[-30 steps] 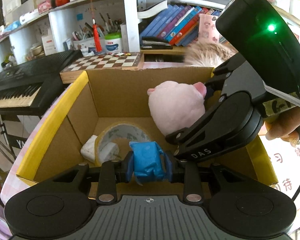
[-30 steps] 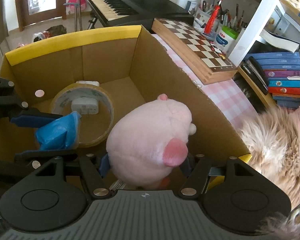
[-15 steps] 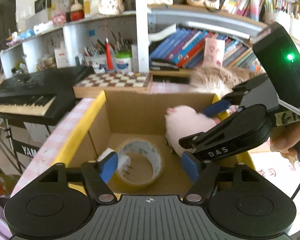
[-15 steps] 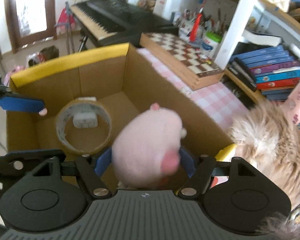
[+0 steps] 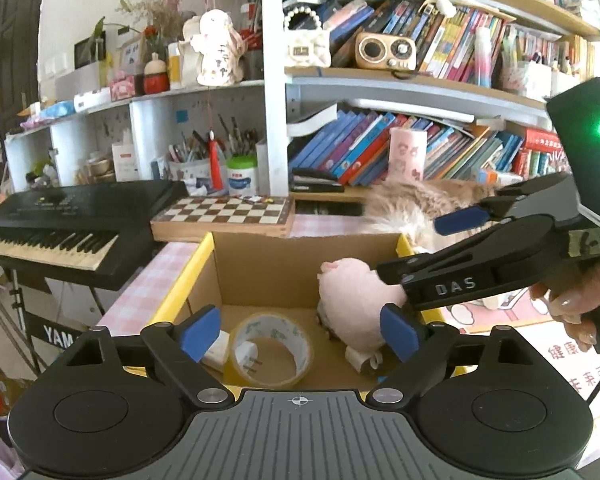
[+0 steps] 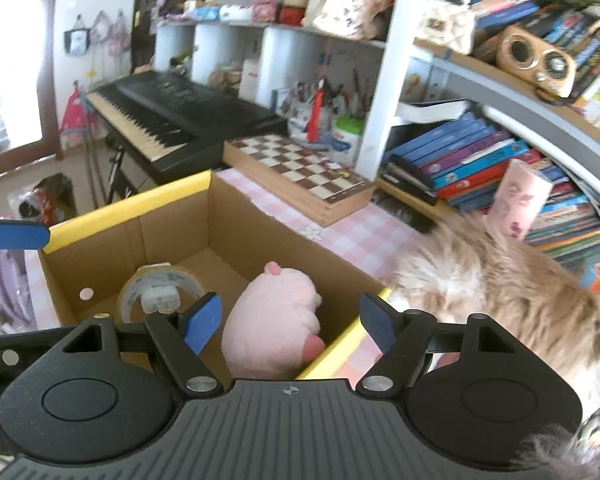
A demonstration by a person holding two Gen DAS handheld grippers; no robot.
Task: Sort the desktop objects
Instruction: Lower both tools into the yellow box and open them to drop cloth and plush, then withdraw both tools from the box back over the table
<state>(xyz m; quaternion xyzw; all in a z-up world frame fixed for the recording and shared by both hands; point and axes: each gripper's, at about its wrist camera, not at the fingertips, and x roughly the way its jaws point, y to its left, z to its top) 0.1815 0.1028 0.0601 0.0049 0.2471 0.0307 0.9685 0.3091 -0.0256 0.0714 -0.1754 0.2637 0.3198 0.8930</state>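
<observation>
Left wrist view: the left tongs (image 5: 298, 330) hang spread apart and empty above the cardboard box (image 5: 260, 256), where the pink plush (image 5: 352, 294) lies right of the tape roll (image 5: 272, 350). Right wrist view: the right tongs (image 6: 290, 322) gape empty over the plush (image 6: 278, 316) in the box (image 6: 172, 220).

Bright daylight enters from the left window (image 6: 4, 60), edges bend strongly, and the right wrist view is slightly blurred.

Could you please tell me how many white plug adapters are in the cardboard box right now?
2: one white adapter lies inside the tape roll; another sits outside the roll, by the box left wall. More may be hidden under the pink plush.
</observation>
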